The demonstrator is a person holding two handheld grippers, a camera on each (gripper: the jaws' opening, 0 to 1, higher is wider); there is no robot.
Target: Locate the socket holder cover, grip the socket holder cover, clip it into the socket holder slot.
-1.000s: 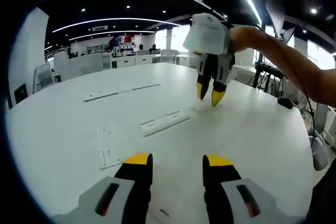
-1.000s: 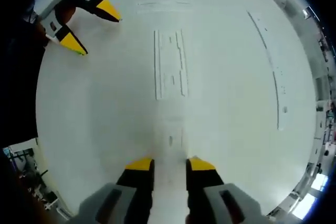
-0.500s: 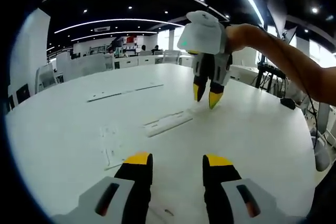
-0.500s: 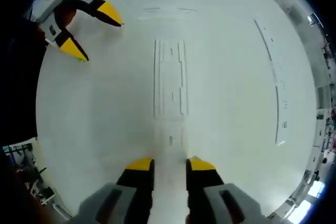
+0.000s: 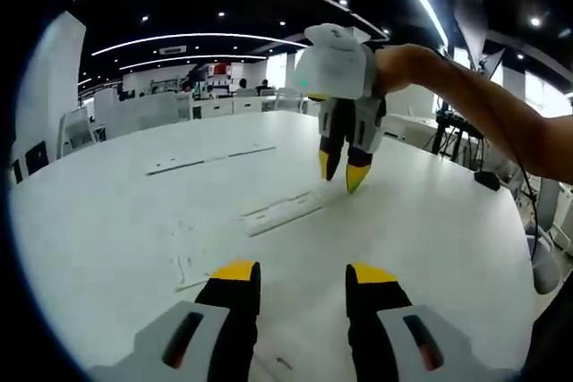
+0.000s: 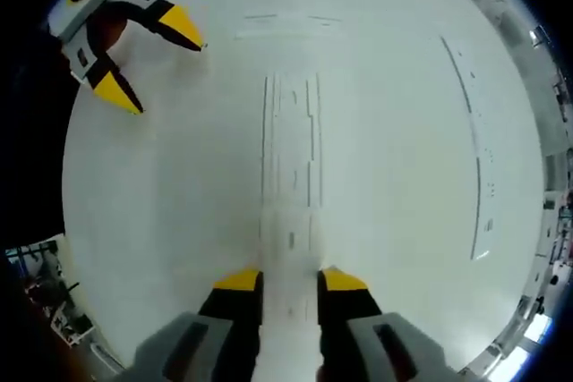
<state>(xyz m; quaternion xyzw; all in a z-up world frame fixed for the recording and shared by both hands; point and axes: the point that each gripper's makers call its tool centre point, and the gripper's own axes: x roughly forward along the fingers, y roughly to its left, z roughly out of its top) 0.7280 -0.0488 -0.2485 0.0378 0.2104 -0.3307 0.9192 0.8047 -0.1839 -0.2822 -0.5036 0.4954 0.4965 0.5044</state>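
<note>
Jaws parted on both: the right gripper (image 5: pixel 342 170) hovers over the long white plastic socket holder cover (image 6: pixel 291 154); the left gripper (image 5: pixel 303 276) hovers above the white table (image 5: pixel 430 230).

The table (image 6: pixel 179 221) was plain white, and the socket holder cover (image 6: pixel 291 163) on it was white too, barely marked off by faint grey edges. The left gripper (image 6: pixel 148 64) and right gripper (image 5: pixel 342 167) had grey bodies, black jaws and yellow tips.
</note>
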